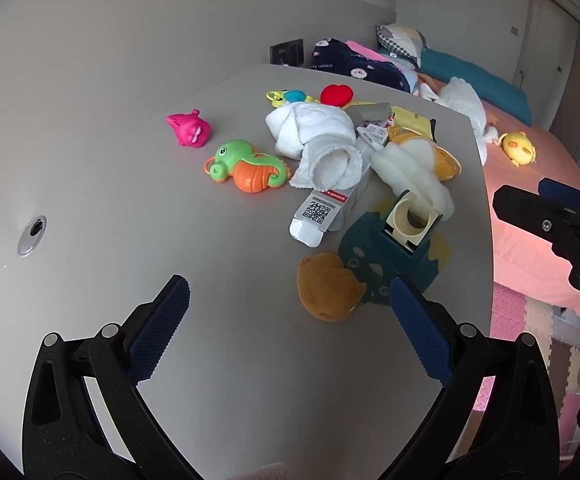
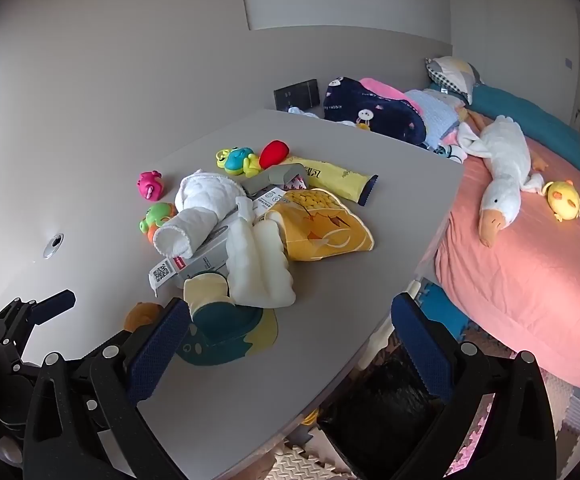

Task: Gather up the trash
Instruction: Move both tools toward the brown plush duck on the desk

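Note:
A grey table (image 1: 109,184) holds a pile of toys and trash. An empty white carton with a QR code (image 1: 326,208) lies under a white cloth (image 1: 318,136); it also shows in the right wrist view (image 2: 193,260). A yellow snack bag (image 2: 322,224), a long yellow wrapper (image 2: 338,176) and white foam padding (image 2: 257,268) lie beside it. My left gripper (image 1: 290,308) is open and empty above the table's near side, by a brown sponge toy (image 1: 328,292). My right gripper (image 2: 290,328) is open and empty over the table's near edge, above a dark green and yellow toy (image 2: 225,332).
Plastic toys lie on the table: a pink fish (image 1: 189,130), a green and orange seahorse (image 1: 245,166), a red heart (image 1: 336,94). A bed with a pink sheet (image 2: 530,272), a plush goose (image 2: 502,176) and blankets stands right. A black bin bag (image 2: 382,404) sits below the table edge.

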